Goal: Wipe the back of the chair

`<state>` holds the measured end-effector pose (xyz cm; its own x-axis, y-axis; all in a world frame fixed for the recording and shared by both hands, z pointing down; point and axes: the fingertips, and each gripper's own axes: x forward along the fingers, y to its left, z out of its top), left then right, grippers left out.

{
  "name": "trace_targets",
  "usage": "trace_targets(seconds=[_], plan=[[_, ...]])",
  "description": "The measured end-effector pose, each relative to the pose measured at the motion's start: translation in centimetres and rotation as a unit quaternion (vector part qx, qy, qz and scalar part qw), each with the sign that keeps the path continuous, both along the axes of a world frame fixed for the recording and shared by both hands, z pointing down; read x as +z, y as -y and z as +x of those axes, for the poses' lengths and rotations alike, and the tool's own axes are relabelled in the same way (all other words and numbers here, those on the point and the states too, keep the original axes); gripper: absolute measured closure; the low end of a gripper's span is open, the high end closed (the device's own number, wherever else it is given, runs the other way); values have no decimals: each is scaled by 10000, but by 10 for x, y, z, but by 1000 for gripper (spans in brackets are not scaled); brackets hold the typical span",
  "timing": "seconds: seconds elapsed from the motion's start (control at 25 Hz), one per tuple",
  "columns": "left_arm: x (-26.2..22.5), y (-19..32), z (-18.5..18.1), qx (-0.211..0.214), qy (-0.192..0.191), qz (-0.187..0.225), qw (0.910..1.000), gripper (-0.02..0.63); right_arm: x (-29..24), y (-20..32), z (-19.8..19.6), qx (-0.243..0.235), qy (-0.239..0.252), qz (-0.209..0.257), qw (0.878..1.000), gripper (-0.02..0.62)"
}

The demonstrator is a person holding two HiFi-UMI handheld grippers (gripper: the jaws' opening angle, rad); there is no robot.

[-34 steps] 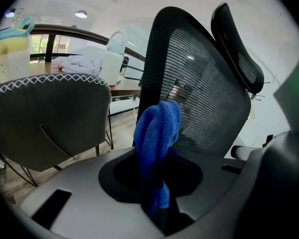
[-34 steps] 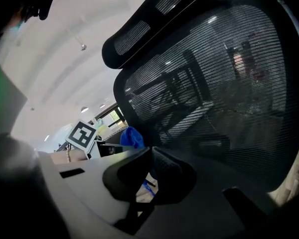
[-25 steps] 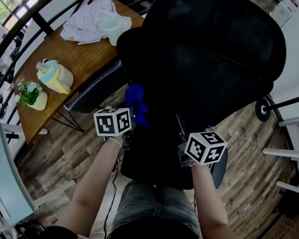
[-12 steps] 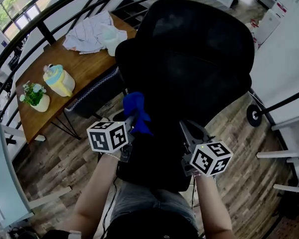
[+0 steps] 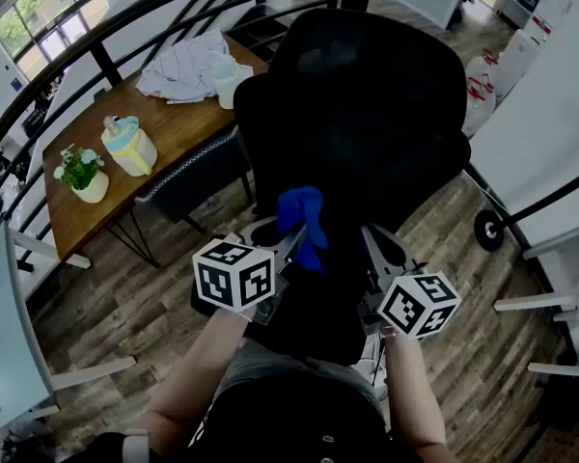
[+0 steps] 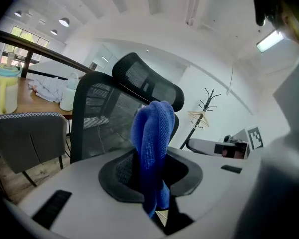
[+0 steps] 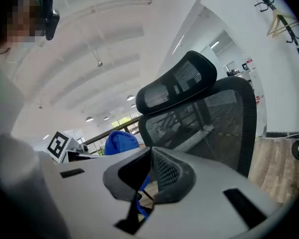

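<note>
Left gripper (image 6: 152, 169): jaws closed tight on a blue cloth (image 6: 153, 143); the cloth stands up out of the jaws as a folded wad, with a short end hanging below them.

Right gripper (image 7: 150, 154): jaw tips drawn together, nothing clamped between them; it sits to the right of the left gripper, both raised in front of the person at about the same height.

Chair (image 5: 357, 114): black mesh office chair, its rear face turned toward the person; headrest (image 7: 177, 83) on top; it fills the middle of the head view, directly beyond both grippers.

Position of the cloth: at the lower middle of the chair back in the head view, near the mesh; whether it touches the mesh cannot be told; the left gripper view shows the back beyond the cloth.

Surroundings: wooden table (image 5: 106, 201) to the far left, with a potted plant (image 5: 80, 173), a yellow and blue jug (image 5: 130, 147) and crumpled white fabric (image 5: 186, 66) on it; a grey chair (image 5: 195, 177) between the table and the office chair; a black railing (image 5: 96, 41) curving behind the table; a coat stand (image 6: 203, 114) far right in the left gripper view; wood plank floor (image 5: 482, 316) underneath.
</note>
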<state>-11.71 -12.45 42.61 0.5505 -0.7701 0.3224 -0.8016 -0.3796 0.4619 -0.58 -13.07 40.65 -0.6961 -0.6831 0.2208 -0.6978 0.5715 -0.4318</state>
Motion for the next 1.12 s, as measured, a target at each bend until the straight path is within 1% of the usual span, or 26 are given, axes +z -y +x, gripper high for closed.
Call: trace_targets(seconds=[0.2,0.28,0.4,0.52,0.72,0.88,1.0,1.12], plan=[[5,-18,14,221,135,-37,9997,515,-11,-15,-1,-41,127,160,9998,565],[3,-24,19,283,126,-20,9995,515,-14,-21,-1,-49,193,194,9996,565],[-2,-29,23,322,60,43,9995,515,-15,-29,0,-96,149,238,9996,565],[-1,-35,26,336,140,75,9993,515,-12,-36,0,-179,170,192,9995,565],[12,-45,29,348,136,-122,9992,515,-5,-45,1,-243,133,118,9995,565],[18,-47,32,370,167,-195,9990,515,-2,-46,3,-260,84,95,9996,565],[17,-46,33,361,124,-204,9991,515,0,-45,3,-250,101,58,9996,565],[16,-44,33,357,162,-166,9991,517,1,-44,2,-263,80,45,9996,566]])
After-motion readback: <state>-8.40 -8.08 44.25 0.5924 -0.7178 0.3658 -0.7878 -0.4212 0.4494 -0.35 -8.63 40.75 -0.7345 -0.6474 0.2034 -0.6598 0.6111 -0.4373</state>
